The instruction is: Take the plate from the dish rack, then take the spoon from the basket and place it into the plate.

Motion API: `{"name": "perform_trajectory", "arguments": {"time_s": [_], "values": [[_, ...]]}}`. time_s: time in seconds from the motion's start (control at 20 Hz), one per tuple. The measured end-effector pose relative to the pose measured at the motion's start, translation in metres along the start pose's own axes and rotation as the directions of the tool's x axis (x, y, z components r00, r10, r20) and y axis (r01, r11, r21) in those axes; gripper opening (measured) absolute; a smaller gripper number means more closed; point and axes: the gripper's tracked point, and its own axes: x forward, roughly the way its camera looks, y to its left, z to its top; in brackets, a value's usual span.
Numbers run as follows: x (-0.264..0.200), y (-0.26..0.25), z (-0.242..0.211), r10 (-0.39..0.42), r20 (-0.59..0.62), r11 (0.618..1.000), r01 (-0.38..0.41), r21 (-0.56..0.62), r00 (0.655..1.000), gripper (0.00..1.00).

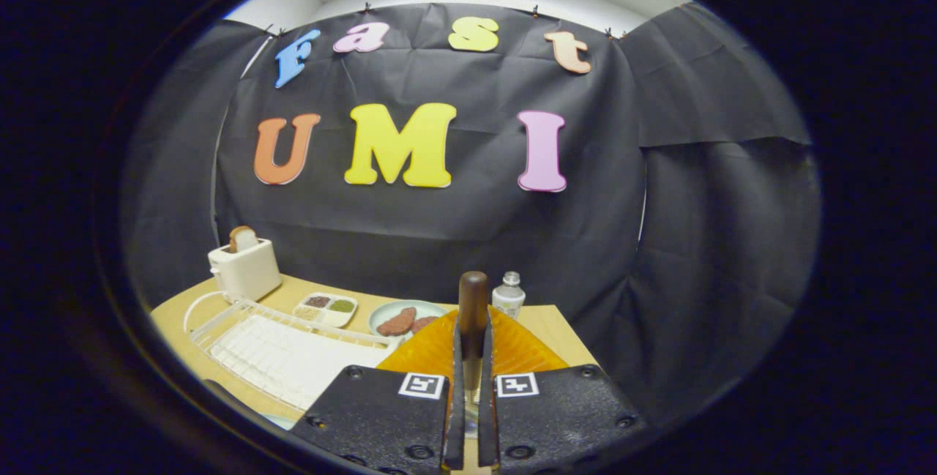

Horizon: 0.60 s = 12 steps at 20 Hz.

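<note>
My tongs clenched the spoon by its handle, upright — above the orange plate. Beyond, on the worktop, the dish rack — a bowl held brown pieces, a divided tray seasonings.

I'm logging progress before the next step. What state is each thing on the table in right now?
gripper: fingers shut on the spoon, raised above the table.
spoon: held upright between the fingers, brown handle up.
orange plate: just beyond the fingers, out of the rack.
dish rack: empty, on the table.
toaster: bread sticking up.
bottle: upright, capped.
</note>
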Motion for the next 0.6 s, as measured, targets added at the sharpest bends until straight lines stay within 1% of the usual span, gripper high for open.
{"name": "perform_trajectory", "arguments": {"time_s": [0.15, 0.3, 0.45, 0.6], "values": [[-0.046, 0.034, -0.005, 0.056, 0.017, 0.998, -0.056, 0.01, 0.998, 0.13], [-0.085, 0.071, -0.031, 0.099, 0.023, 0.995, -0.098, -0.014, 0.995, 0.13], [-0.103, 0.106, -0.067, 0.136, 0.025, 0.991, -0.137, 0.004, 0.99, 0.13], [-0.117, 0.129, -0.107, 0.135, 0.008, 0.99, -0.136, 0.032, 0.991, 0.13]]}}
